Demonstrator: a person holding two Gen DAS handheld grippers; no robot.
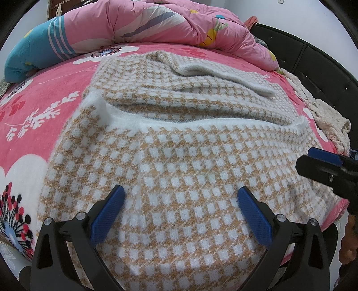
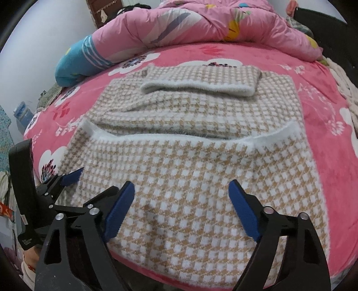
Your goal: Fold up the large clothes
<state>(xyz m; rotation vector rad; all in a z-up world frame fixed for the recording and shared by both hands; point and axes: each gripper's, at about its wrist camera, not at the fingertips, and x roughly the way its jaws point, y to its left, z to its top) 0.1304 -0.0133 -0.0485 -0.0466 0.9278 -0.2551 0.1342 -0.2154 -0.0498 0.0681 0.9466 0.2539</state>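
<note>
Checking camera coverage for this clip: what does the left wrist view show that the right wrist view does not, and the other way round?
Only the left wrist view shows the cream fuzzy cloth bunched at the bed's right edge and more of the black headboard. Only the right wrist view shows the blue object by the wall at the left. Both show the checked sweater folded over on the pink flowered blanket, the pink quilt behind it, and both hand-held grippers, left and right, open above the sweater.
</note>
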